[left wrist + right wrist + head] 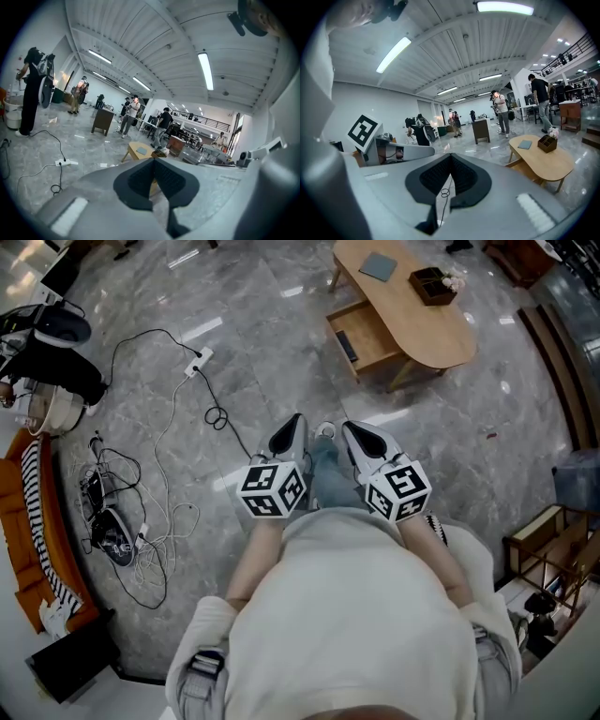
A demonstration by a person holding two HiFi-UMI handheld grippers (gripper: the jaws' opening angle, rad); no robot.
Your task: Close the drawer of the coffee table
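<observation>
An oval wooden coffee table (412,320) stands on the marble floor at the upper right of the head view. Its drawer (363,335) is pulled out on the side facing me, with a dark flat object lying in it. Both grippers are held side by side in front of my body, well short of the table. My left gripper (297,422) is shut and empty, and so is my right gripper (348,428). The left gripper view has the table (139,150) far off beyond the shut jaws (153,162). From the right gripper view (450,160) the table (543,161) lies to the right.
A grey-blue book (379,266) and a dark box (432,285) sit on the tabletop. A power strip (198,363) and loose cables (127,521) trail over the floor at left, beside an orange sofa (21,521). A wooden rack (548,554) stands at right. Several people stand far off.
</observation>
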